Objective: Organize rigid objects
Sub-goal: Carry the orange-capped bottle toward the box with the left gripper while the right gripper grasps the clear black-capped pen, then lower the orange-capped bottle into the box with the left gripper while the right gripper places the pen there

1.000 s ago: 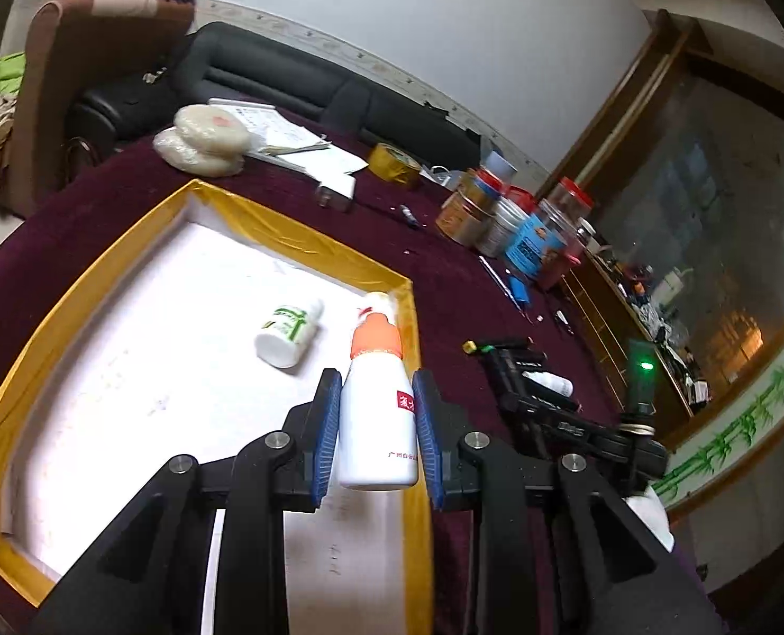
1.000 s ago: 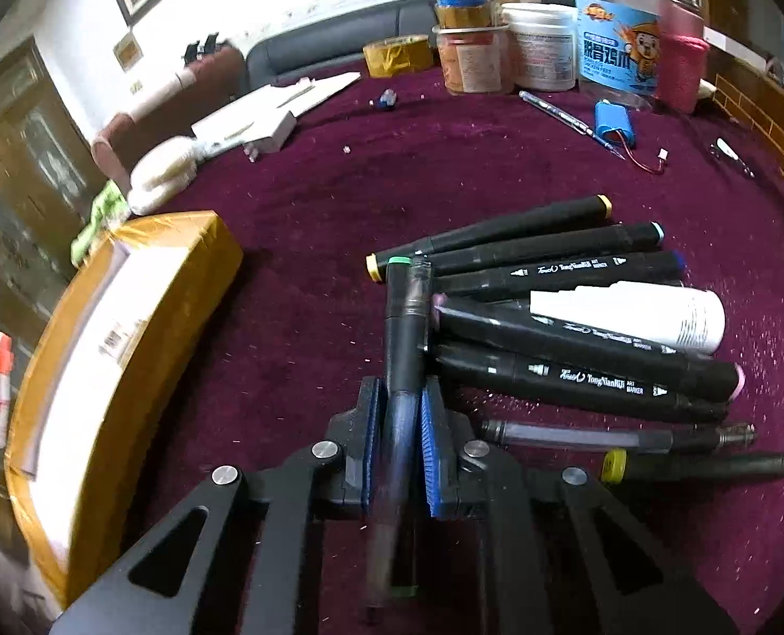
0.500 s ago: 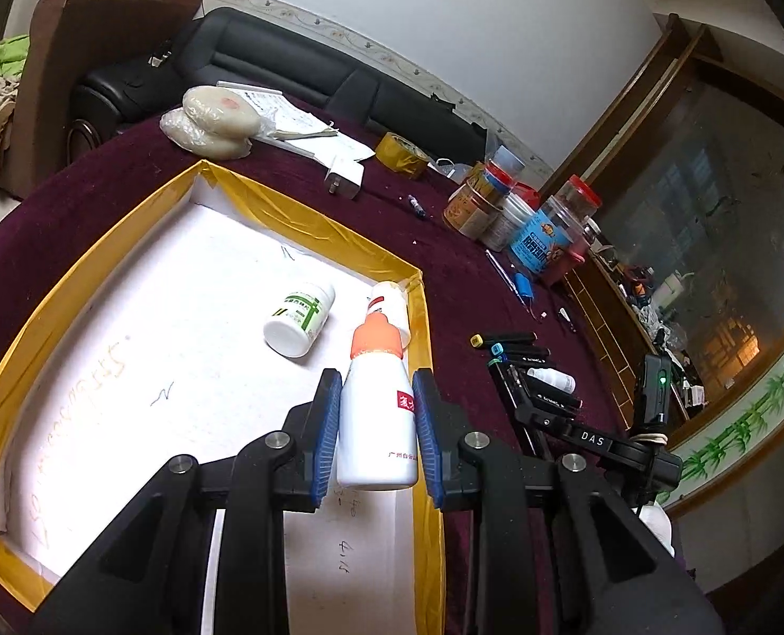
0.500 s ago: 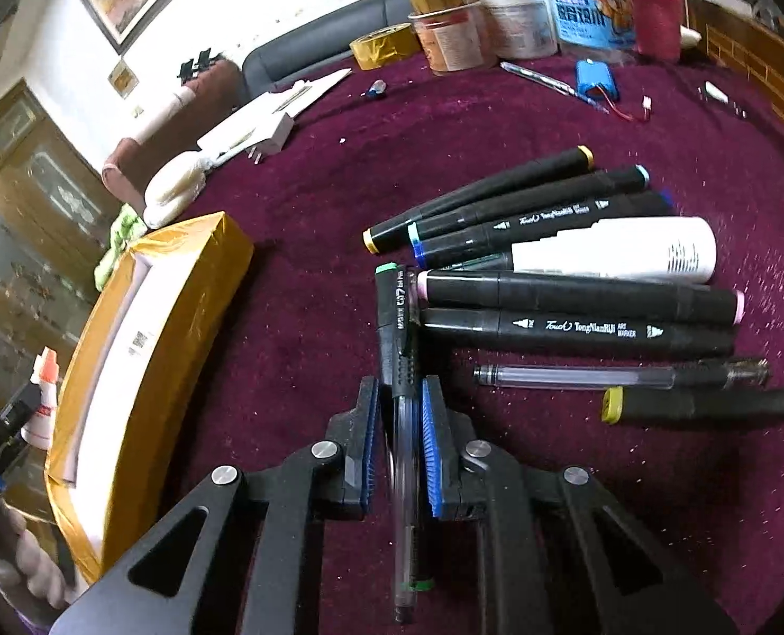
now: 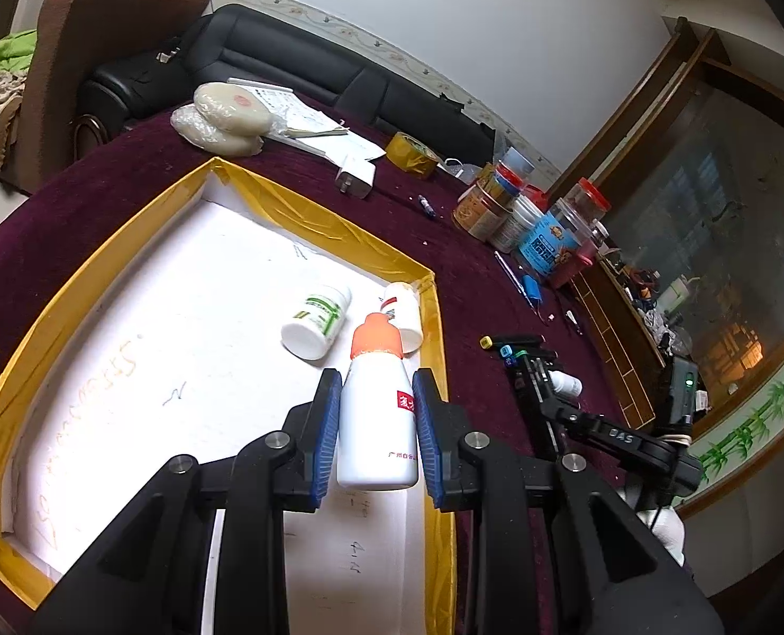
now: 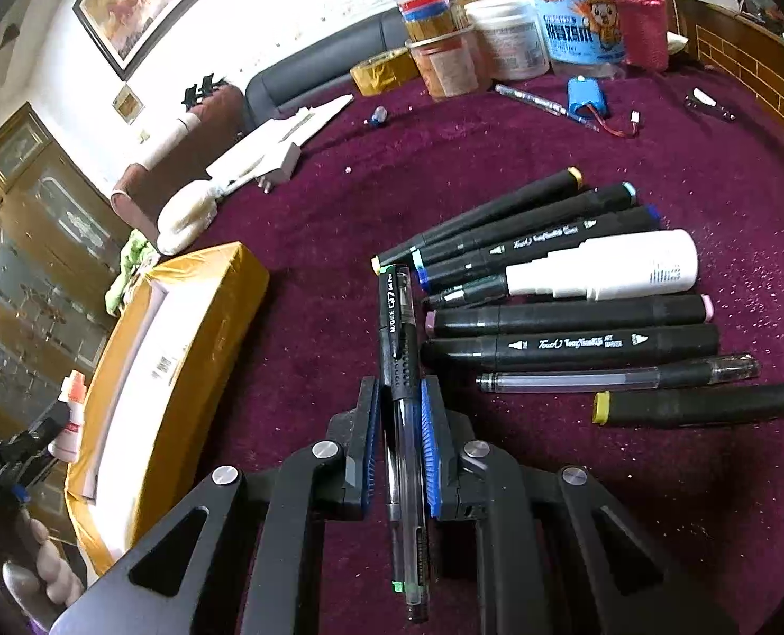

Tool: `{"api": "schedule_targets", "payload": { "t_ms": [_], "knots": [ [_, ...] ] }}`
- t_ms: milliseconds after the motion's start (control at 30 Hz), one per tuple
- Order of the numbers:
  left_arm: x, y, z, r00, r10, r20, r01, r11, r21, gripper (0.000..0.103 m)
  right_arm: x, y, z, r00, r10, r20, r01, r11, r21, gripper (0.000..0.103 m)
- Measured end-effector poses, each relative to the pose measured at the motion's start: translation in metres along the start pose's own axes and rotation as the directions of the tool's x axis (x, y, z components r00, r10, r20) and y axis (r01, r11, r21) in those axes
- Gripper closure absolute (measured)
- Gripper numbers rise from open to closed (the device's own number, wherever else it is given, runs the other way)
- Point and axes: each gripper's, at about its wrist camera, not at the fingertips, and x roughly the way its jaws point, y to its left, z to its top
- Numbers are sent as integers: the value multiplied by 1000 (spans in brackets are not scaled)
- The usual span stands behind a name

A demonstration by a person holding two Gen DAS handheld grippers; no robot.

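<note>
While left tool (image 5: 377, 431) grips bottle (image 5: 377, 418) over tray's right rim (image 5: 437, 370), right tool (image 6: 398, 439) clamps pen (image 6: 400, 349).

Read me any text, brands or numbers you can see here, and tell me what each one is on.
"Touch" and "TongYianRUI": black marker, and another marker.
"DAS": right gripper, seen from the left wrist view.
Red label and small print on the orange-capped bottle in the left gripper: too blurred.
Pen print, blue jar label, green-label bottle, box scribbles: unreadable.
</note>
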Motion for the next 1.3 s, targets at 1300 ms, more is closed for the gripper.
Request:
{"api": "schedule_targets", "payload": {
  "t_ms": [1300],
  "knots": [
    [28, 22, 57, 982, 189, -15, -187, 977, 106, 78, 19, 104, 33, 952, 296, -76, -296, 955, 15, 94]
  ]
}}
